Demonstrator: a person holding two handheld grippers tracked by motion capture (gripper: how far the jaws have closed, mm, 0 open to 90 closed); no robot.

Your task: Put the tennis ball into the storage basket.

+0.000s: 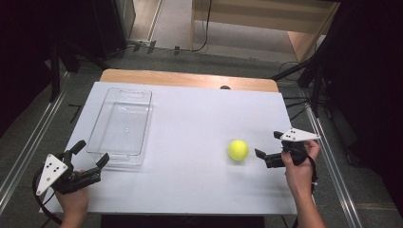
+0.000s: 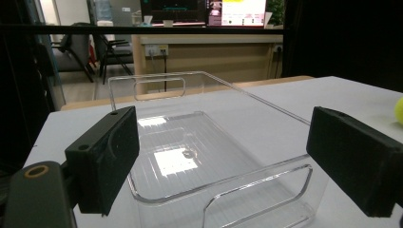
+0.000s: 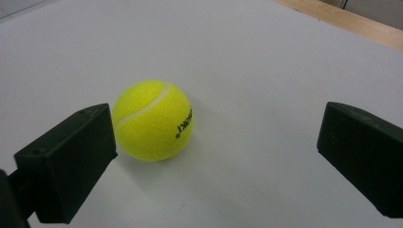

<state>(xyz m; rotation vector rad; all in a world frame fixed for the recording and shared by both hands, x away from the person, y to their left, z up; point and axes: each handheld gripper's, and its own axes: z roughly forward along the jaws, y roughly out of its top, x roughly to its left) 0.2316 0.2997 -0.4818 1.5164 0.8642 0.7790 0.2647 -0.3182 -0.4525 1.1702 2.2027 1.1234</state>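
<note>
1. Right tool (image 1: 268,148) sits at the right side of the desk (image 1: 190,190), held in my right hand (image 1: 299,166). Its two black jaws stand wide apart, released, and they hold nothing.

2. Just beyond that tool lies a yellow tennis ball (image 1: 238,149), resting on the bare white desk. From the high view it is to the left of the tool, toward the middle of the desk, and the jaws point at it.

3. Seen from the right gripper view, the tennis ball (image 3: 153,120) is not centred in the gap. It sits close beside one jaw, and I cannot tell whether they touch; the other jaw is well apart from it. I judge the tool must shift sideways toward the ball before it moves forward and closes. A ball has no long axis, so any grip angle works.

4. Left tool (image 1: 91,153) is at the near left corner of the desk, in my left hand (image 1: 71,199). Its jaws are also spread wide and empty. It is well apart from the ball, so the right hand is the nearer one.

5. Straight ahead of the left tool stands a clear plastic tray (image 1: 142,102), empty, its long axis running away from me. In the left gripper view the tray's near handle (image 2: 259,190) lies between the jaws, untouched.

6. Farthest off, the tray's back rim nears the desk's wooden far edge (image 1: 190,78).
</note>
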